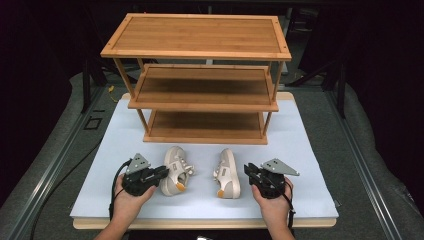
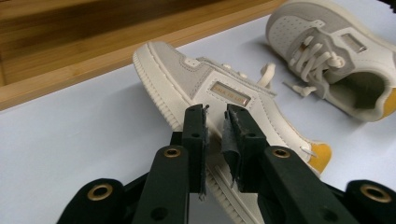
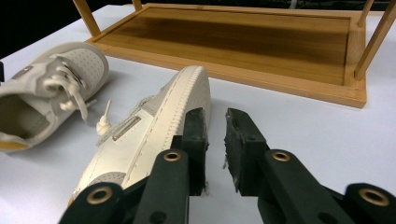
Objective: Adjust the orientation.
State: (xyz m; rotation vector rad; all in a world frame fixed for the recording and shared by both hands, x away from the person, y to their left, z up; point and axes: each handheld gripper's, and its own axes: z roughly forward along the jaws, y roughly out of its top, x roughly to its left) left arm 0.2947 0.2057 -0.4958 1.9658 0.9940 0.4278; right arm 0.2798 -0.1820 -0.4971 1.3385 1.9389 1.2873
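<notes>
Cream and grey leather makes up the two shoes lying on the pale blue table top [image 1: 300, 150], in front of one bamboo rack [image 1: 200, 55] with three shelves. Two grippers are in play, each held in one hand.

The left shoe [image 1: 176, 170] rests tipped onto its side, its ribbed cream sole turned toward the left gripper [image 1: 161, 174]; it has a grey toe patch, loose cream laces, a small metal plate on its flank and a mustard-yellow tab at the heel. The right shoe [image 1: 227, 172] matches it and also lies tilted, its sole facing the right gripper [image 1: 248, 171], well apart from its partner.

In the left gripper view the jaws stand narrowly parted, a slim gap between the pads, and they sit right over the shoe's side wall just above the sole; whether they pinch the edge I cannot tell. In the right gripper view the jaws show a similar narrow gap with nothing between them; the left-hand jaw lies just beside the sole's rim, touching or nearly so.
</notes>
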